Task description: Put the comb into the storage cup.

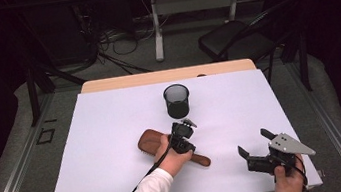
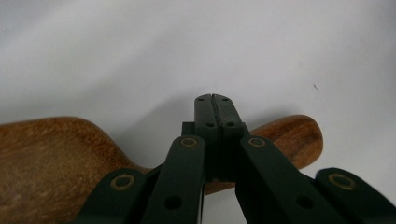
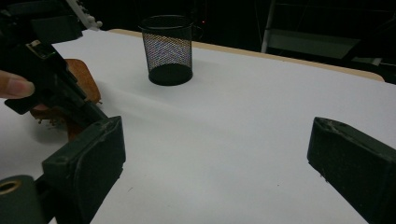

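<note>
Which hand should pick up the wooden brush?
Left. The left gripper is already right over the brush handle, fingers shut. The right gripper sits open, off to the side.

A brown wooden hairbrush with a visible grain lies on the white table cover. The mesh cup is black. Both grippers are black: left gripper, right gripper.

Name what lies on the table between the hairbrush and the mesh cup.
Nothing lies there: in the high view the white table is bare between the hairbrush and the mesh cup. The left gripper hangs over that stretch.
</note>
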